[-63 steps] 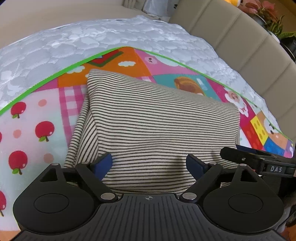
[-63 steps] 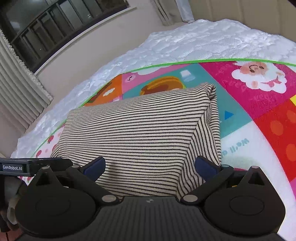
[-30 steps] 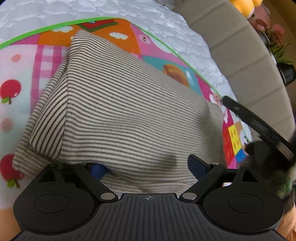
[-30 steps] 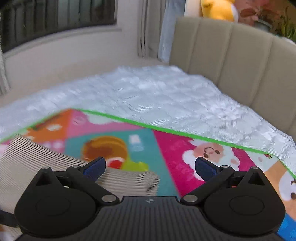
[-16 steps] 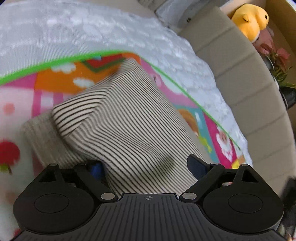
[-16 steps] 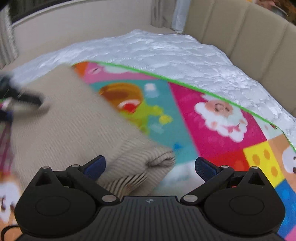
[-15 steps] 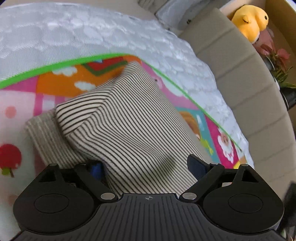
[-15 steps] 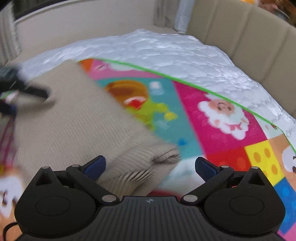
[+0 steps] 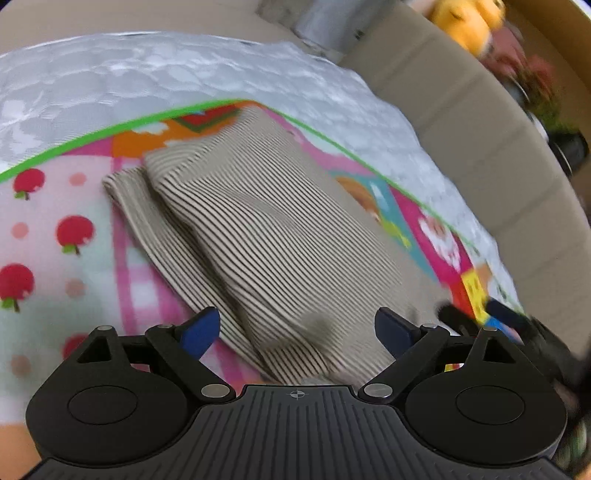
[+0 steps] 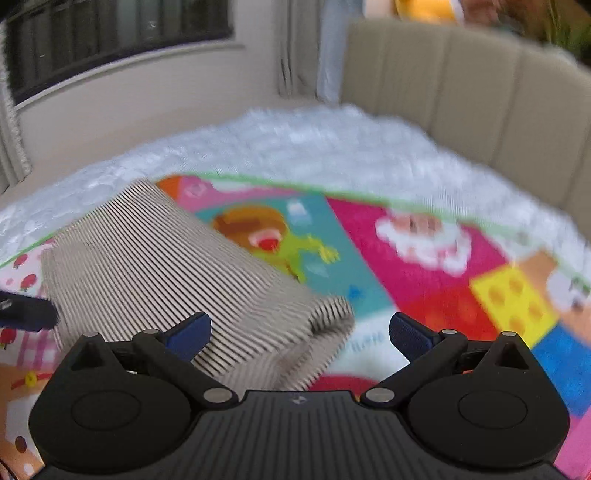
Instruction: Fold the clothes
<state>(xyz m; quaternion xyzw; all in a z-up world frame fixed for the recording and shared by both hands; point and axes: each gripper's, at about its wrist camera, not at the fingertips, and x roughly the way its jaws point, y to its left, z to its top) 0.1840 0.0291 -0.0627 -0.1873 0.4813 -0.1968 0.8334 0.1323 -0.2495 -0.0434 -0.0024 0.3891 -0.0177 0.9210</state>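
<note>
A folded beige garment with thin dark stripes point(image 9: 280, 240) lies flat on the colourful playmat point(image 9: 74, 258), with a narrower folded layer showing along its left side. My left gripper point(image 9: 295, 328) is open at the garment's near end; both blue pads are bare and hold nothing. In the right wrist view the same garment point(image 10: 166, 266) sits at the lower left, its rolled corner between the open fingers of my right gripper point(image 10: 299, 334), which grips nothing. The left gripper's tip point(image 10: 26, 314) shows at that view's left edge.
The playmat point(image 10: 424, 295) covers a white quilted bedspread point(image 9: 184, 74). A beige padded headboard point(image 10: 461, 92) rises behind it, with a yellow plush toy point(image 9: 461, 18) and plants on top. A window and wall ledge point(image 10: 110, 74) stand at the far left.
The left gripper's left pad, earlier tucked under the cloth's edge, is now out and bare. The garment has settled flatter on the mat. Both views are blurred by movement, the right one tilted upward.
</note>
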